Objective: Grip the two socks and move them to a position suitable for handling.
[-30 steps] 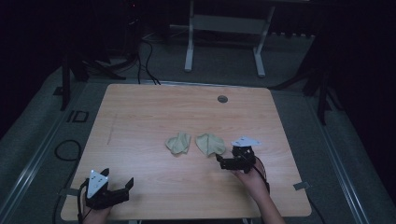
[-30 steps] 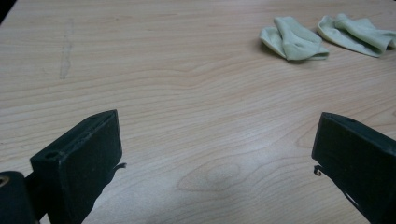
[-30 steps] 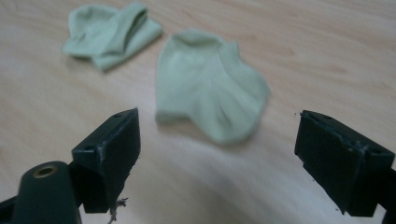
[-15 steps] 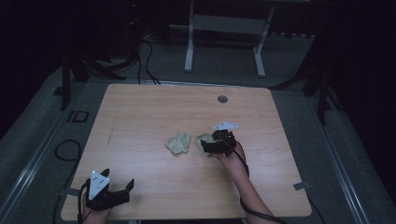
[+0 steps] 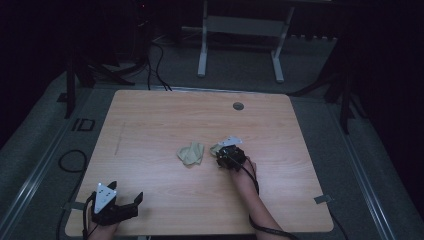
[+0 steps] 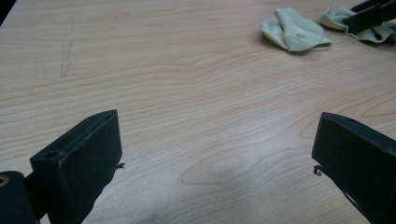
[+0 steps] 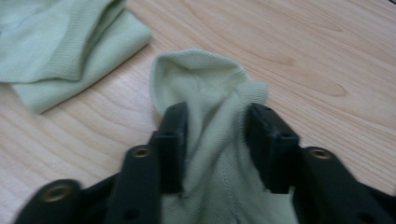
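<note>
The left gripper (image 5: pixel 131 204) rests low at the table's near left corner, the person's hand behind it, its jaws spread wide over bare wood with nothing between them. Toward the middle of the table (image 5: pixel 150 130) lies a crumpled pale green cloth (image 5: pixel 191 153), untouched. Just right of it, the right forearm reaches in from the near edge, and the right gripper (image 5: pixel 223 151) is set down on a second cloth (image 7: pixel 210 98). Its jaws have just been closing, and they now pinch a raised fold of that cloth between them. The table is light wood with a small round grommet (image 5: pixel 238 106) near its far edge. Beyond it, grey floor, cables and a white desk frame (image 5: pixel 240 30) stand in a dark room.
</note>
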The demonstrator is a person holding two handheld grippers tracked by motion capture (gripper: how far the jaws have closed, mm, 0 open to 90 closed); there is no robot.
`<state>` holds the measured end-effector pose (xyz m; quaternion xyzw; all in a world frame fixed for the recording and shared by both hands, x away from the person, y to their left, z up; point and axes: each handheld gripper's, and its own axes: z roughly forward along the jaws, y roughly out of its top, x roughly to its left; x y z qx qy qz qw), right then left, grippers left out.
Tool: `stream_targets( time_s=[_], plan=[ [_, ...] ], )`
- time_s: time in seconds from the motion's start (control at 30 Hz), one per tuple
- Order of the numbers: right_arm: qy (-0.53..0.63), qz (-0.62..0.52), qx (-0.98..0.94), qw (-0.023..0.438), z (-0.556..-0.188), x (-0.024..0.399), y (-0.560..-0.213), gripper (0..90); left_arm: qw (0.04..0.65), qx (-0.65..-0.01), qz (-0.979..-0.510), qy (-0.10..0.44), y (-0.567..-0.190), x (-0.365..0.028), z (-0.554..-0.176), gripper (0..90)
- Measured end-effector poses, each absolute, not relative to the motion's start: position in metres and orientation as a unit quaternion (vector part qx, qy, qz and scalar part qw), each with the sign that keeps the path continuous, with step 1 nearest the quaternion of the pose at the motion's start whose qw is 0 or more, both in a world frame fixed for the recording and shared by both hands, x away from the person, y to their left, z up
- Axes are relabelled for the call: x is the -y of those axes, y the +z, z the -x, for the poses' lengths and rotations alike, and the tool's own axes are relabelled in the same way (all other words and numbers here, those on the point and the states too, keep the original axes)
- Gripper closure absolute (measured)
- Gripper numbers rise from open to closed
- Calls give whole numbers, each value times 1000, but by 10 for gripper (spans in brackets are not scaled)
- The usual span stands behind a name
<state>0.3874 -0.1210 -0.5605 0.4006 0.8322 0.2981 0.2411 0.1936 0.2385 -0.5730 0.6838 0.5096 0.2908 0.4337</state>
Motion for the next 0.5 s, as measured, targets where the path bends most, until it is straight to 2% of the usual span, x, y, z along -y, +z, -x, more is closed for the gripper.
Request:
stream_targets(
  time_s=[0.13,0.2,0.3,0.43,0.5],
  plan=[
    [283,-392,-839,250,-386,117,-559,752,433,-508,-685,293,-572,-238,-193,18],
    [276,-385,-842,258,-386,116,-559,796,434,-508,-685,290,-573,-238,-194,18],
    [281,-385,-847,234,-389,119,-553,814,434,-509,-685,290,-573,-239,-194,18],
    [284,-362,-857,233,-385,121,-543,815,435,-510,-683,291,-573,-240,-194,18],
    [308,-334,-863,220,-375,124,-527,815,436,-510,-682,291,-572,-240,-194,18]
  ],
)
